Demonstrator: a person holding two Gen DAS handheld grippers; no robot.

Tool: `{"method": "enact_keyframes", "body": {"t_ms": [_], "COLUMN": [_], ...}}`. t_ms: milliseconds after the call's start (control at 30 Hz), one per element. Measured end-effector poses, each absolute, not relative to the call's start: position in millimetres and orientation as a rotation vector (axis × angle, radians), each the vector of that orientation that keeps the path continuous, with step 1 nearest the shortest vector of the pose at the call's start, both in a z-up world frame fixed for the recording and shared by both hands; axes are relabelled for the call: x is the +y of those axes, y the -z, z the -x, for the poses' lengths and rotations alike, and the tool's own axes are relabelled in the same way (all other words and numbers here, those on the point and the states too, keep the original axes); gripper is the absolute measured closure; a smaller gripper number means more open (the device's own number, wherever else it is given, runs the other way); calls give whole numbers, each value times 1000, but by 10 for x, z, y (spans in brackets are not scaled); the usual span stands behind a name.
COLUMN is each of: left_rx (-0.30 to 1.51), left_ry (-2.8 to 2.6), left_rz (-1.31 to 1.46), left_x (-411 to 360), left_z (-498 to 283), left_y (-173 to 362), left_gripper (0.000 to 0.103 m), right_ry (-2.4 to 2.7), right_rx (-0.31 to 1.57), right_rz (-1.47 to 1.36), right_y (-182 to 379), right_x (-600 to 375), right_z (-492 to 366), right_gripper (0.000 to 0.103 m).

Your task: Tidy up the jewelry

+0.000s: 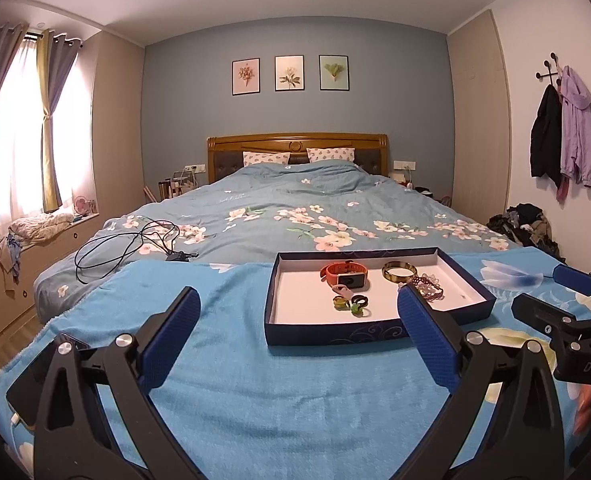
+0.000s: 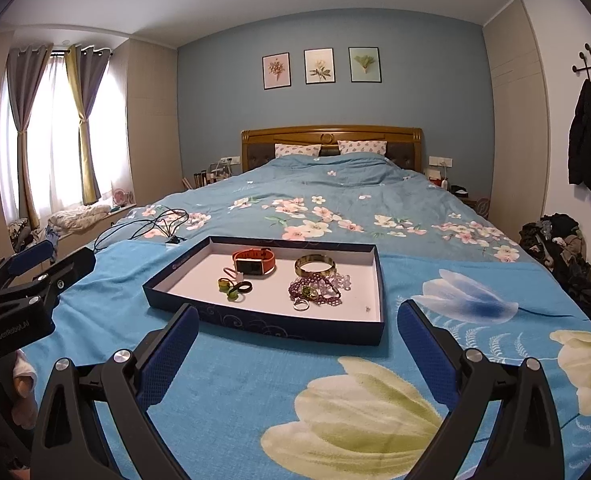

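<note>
Left wrist view: left gripper (image 1: 299,308) held wide apart, empty, short of tray (image 1: 270,304) on blanket (image 1: 223,360). Right gripper (image 2: 297,326) likewise spread, nothing gripped. Jewelry kept inside tray: watch (image 2: 253,262), bangle (image 2: 315,266), bead strands (image 2: 315,290), rings (image 2: 235,288); presumably corralled for sorting.

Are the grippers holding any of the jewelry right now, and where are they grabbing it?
No. The left gripper and right gripper are both open and empty. The jewelry, like the orange watch, lies in the tray.

blanket (image 2: 235,380): fuzzy cloth | tray (image 2: 287,326): matt card | bangle (image 2: 315,266): glossy | headboard (image 2: 331,134): polished wood
</note>
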State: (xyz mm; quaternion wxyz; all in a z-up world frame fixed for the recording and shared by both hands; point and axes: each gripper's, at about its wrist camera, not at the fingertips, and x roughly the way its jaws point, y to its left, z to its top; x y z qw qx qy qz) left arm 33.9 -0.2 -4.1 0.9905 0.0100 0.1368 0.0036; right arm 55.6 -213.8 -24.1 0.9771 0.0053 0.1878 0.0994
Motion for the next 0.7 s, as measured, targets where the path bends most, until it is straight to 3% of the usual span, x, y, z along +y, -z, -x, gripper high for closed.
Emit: {"method": "enact_keyframes", "body": {"t_ms": [700], "left_rx": [232], "left_ry": [-17], "left_rz": [-23], "left_x": [-21], "left_z": [-231], "left_y": [62], "left_gripper": [6], "right_ry": [-203], "right_rx": [354], "right_rz": [-21], "right_y": [254], "right_x": [-2092], "right_z": [-491], "right_gripper": [7]}}
